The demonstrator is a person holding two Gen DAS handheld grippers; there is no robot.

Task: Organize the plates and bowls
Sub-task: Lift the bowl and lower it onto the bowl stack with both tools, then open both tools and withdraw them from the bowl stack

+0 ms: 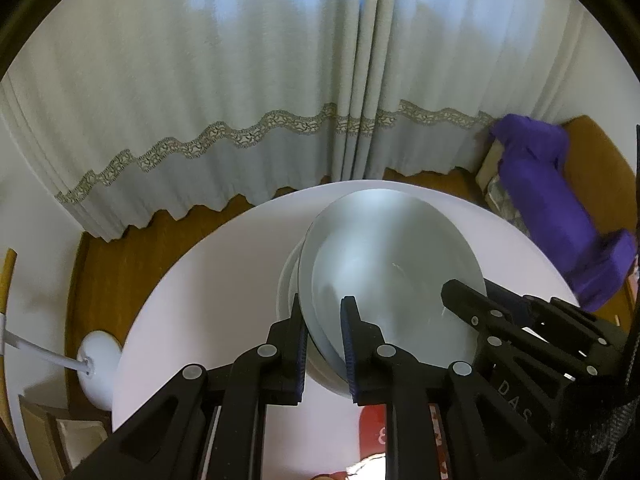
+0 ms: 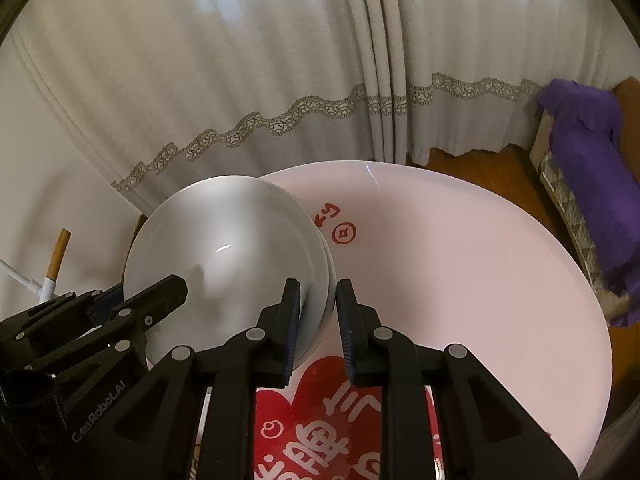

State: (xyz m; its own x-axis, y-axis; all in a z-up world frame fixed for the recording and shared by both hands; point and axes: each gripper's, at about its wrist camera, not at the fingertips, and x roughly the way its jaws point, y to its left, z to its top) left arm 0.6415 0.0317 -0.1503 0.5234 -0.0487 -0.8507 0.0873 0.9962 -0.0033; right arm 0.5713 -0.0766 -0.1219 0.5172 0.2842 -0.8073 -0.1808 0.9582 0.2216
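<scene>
- hanging behind everything, a pale curtain (image 1: 240,80) with a wavy lace band falls to the wooden floor (image 1: 132,248).
- a round white worktop (image 1: 224,264) fills the lower part of both views; the right wrist view shows red lettering and a red heart print (image 2: 320,408) on it.
- a purple cloth (image 1: 560,208) is draped over something at the right, off the worktop.
- a stack of white dishes sits on the worktop: a wide plate (image 1: 396,256) on top, tilted, over a white bowl (image 1: 288,280) beneath.
- the left gripper (image 1: 324,344) straddles the plate's near-left rim, one of its fingers (image 1: 298,344) on the outside, the other over the plate's face; the gap is narrow and the pads look to pinch the rim.
- the right gripper (image 2: 318,332) sits at the stack's opposite edge, fingers (image 2: 290,328) slightly parted with the rims between them; the inner pad touches, the outer stands clear.
- a white round lamp base (image 1: 98,368) with a cord rests on the floor at left.
</scene>
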